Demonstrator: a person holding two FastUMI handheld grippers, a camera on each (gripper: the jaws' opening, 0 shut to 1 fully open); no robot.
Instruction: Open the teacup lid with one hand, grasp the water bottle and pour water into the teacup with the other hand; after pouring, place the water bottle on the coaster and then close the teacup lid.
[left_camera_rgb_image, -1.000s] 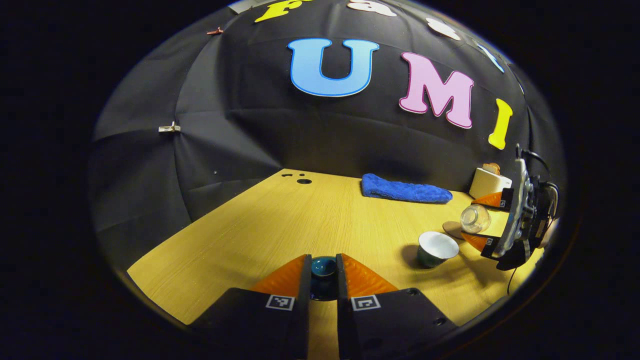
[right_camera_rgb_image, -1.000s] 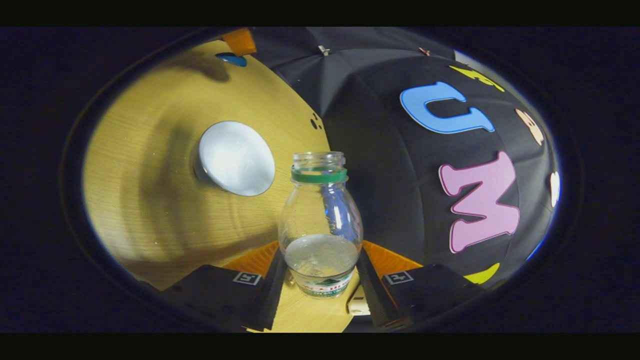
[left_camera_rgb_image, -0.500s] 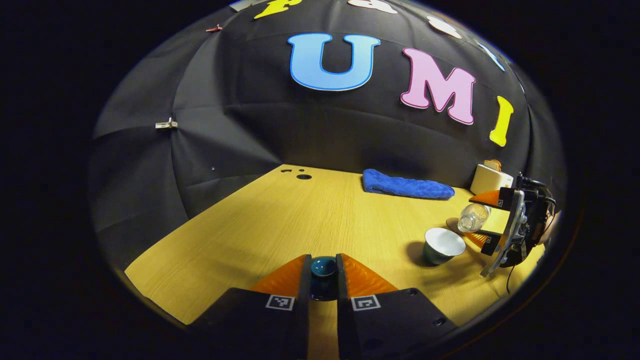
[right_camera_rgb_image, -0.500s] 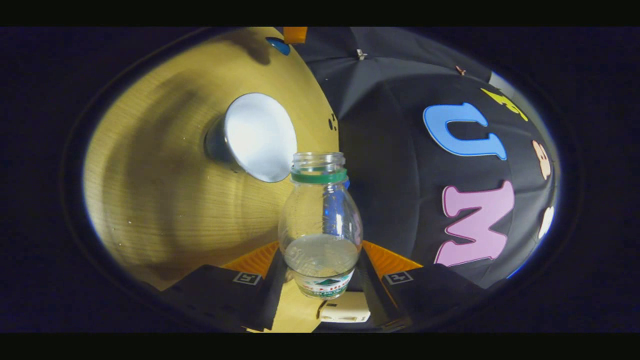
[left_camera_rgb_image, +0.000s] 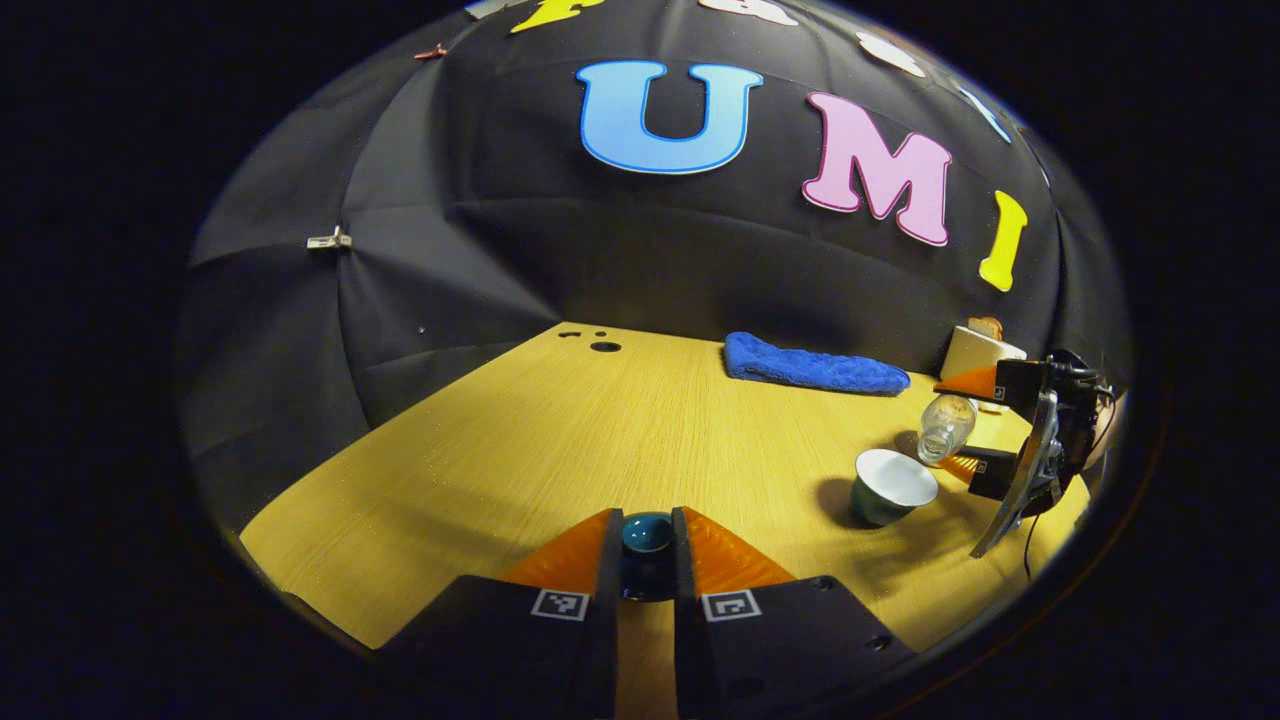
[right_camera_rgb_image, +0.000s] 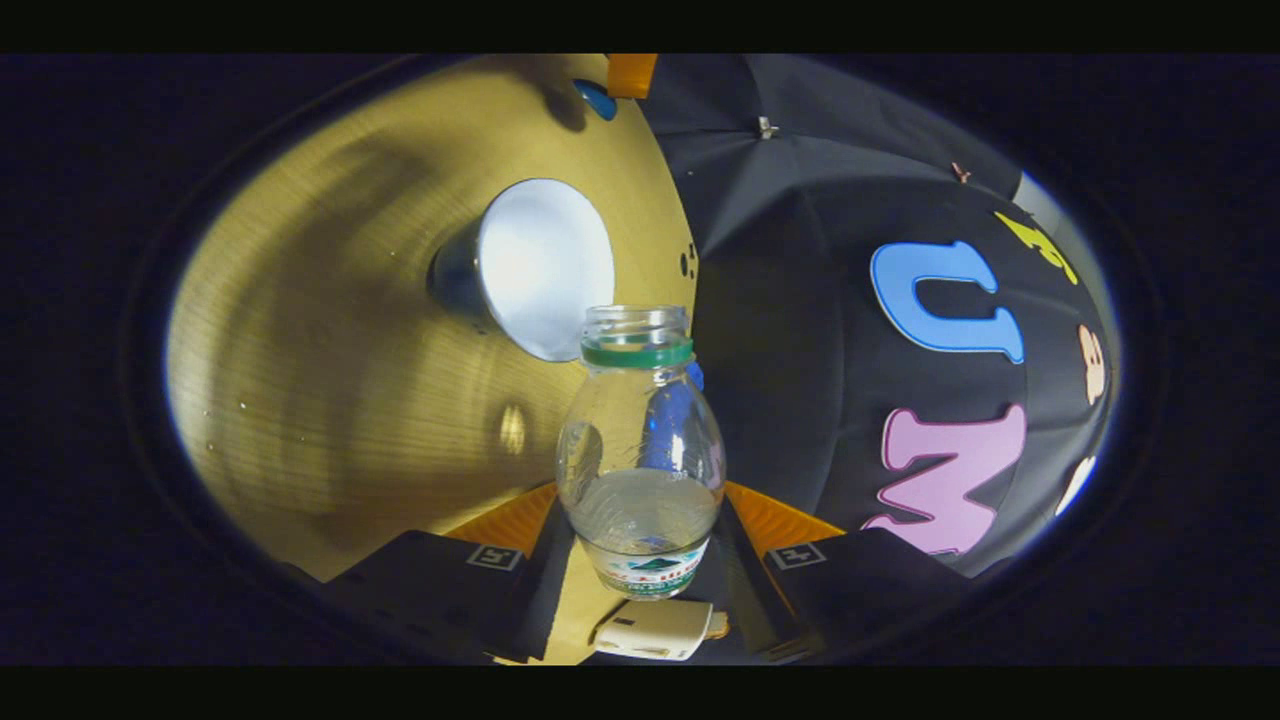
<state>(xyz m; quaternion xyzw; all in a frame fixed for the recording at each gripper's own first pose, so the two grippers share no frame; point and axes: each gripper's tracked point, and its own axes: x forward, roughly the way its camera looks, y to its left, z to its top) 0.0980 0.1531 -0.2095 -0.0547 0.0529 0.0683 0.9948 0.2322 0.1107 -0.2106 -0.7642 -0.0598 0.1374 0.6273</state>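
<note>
My left gripper (left_camera_rgb_image: 647, 528) is shut on the knob of the teal teacup lid (left_camera_rgb_image: 647, 534) and holds it above the near table. The uncovered teacup (left_camera_rgb_image: 893, 486), white inside, stands at the right. Just beyond it my right gripper (left_camera_rgb_image: 956, 428) holds the clear water bottle (left_camera_rgb_image: 938, 430) tilted, mouth down towards the cup's rim. In the right gripper view the capless bottle (right_camera_rgb_image: 640, 440), with a green neck ring and some water, sits between my right gripper's (right_camera_rgb_image: 640, 505) fingers. Its mouth is close beside the teacup (right_camera_rgb_image: 540, 265). The lid (right_camera_rgb_image: 597, 98) shows at the top edge.
A folded blue towel (left_camera_rgb_image: 815, 368) lies at the back of the wooden table (left_camera_rgb_image: 560, 440). A small white box-like object (left_camera_rgb_image: 980, 352) stands at the back right, also seen as the white object (right_camera_rgb_image: 650, 628) under the bottle. Holes (left_camera_rgb_image: 605, 346) mark the table's far-left corner.
The right gripper has lowered and tipped the bottle further, bringing its mouth nearer the teacup's rim. The left gripper still holds the lid in about the same place.
</note>
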